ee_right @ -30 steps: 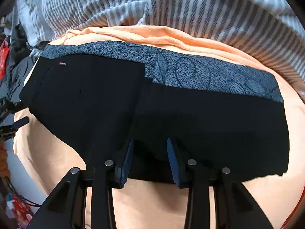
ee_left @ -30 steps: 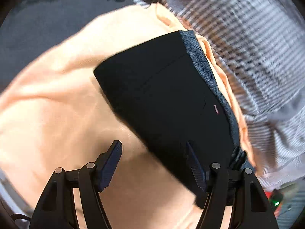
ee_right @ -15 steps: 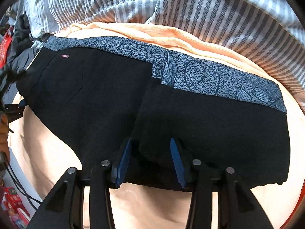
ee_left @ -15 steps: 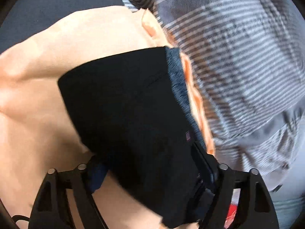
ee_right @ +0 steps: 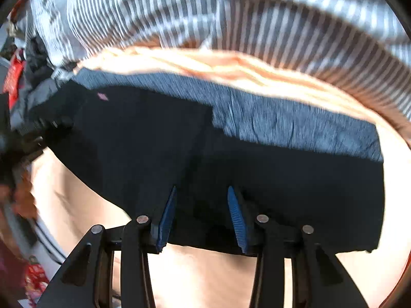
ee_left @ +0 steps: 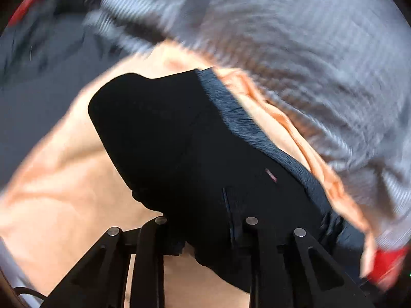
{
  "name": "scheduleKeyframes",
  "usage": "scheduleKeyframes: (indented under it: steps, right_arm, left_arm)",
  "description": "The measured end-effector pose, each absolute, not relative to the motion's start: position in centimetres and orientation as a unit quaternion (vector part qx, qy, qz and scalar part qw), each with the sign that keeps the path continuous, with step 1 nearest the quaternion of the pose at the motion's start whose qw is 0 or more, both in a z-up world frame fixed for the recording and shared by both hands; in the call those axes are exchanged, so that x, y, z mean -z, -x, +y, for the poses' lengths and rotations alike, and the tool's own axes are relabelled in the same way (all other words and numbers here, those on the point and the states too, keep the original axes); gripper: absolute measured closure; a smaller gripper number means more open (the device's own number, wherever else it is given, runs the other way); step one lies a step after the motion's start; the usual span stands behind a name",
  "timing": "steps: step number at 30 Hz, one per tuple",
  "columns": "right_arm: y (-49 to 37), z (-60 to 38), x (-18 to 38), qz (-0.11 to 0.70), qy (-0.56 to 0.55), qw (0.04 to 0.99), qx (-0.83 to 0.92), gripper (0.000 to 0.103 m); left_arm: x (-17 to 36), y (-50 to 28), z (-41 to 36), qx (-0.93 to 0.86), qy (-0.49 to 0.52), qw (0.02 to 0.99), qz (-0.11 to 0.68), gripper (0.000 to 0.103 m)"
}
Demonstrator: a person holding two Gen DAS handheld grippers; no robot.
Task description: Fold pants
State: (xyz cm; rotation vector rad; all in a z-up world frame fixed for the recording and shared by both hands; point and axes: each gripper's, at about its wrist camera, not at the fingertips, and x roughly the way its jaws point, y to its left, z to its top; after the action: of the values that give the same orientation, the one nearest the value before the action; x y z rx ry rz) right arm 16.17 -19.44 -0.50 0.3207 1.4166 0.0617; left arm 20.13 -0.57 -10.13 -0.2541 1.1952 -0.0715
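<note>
Lying flat on a peach-orange sheet [ee_right: 205,277], the black pants [ee_right: 143,148] are folded into a long band whose long axis runs left to right across the right wrist view. A blue-grey patterned strip [ee_right: 295,125] borders the far long edge; the near long edge faces the right tongs [ee_right: 201,220]. A small red tag [ee_right: 102,96] sits near the far-left corner.

Right tongs: 2 blue-padded fingers [ee_right: 165,220] spread apart, straddling the near edge of the pants; black cloth fills the gap, but the pads do not visibly press it.

Left tongs [ee_left: 205,233]: at the short end of the pants [ee_left: 179,141], cloth bunched over and between the fingers, pads hidden. Cannot tell whether they are pinching.

Open room: bare peach sheet [ee_left: 64,192] shows along the near side in both views and past the right-hand short end. Beyond the far edge, a grey-and-white striped blanket [ee_right: 231,20] lies close behind the sheet's ridge. Both views are blurred.
</note>
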Motion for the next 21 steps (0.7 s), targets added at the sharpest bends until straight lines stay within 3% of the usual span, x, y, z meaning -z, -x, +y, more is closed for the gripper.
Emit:
scheduleKeyframes:
  steps: [2,4,6,10,12,14,21]
  right_arm:
    - [-18.2,-19.4,-1.3,0.647,-0.173,0.741,-0.057,0.057]
    - [-20.7,-18.9,-2.7,0.653,-0.182,0.731,-0.083,0.050]
    - [-23.6,-17.9,-4.1,0.659,-0.187,0.720,-0.115,0.027]
    - [-30.2,-13.4,-6.0,0.678,-0.192,0.686,-0.182,0.017]
    - [-33.3,-10.4,-6.2,0.698,-0.184,0.658,-0.216,0.005]
    - [-35.5,-7.9,-5.9,0.713,-0.171,0.638,-0.234,0.000]
    - [-39.4,-0.5,-2.1,0.789,-0.043,0.571,-0.225,0.000]
  left_arm:
    - [8.8,-19.5,-2.5,0.041,0.073,0.834,0.546,0.078]
    - [7.7,-19.0,-4.0,0.048,0.033,0.846,0.531,0.078]
    - [6.9,-18.5,-5.4,0.059,0.000,0.854,0.517,0.078]
    - [5.9,-18.0,-7.5,0.082,-0.044,0.865,0.493,0.078]
    - [5.5,-17.8,-8.6,0.091,-0.058,0.868,0.485,0.078]
    - [5.3,-17.7,-9.3,0.097,-0.069,0.870,0.479,0.078]
    - [4.9,-17.3,-10.6,0.105,-0.101,0.875,0.462,0.078]
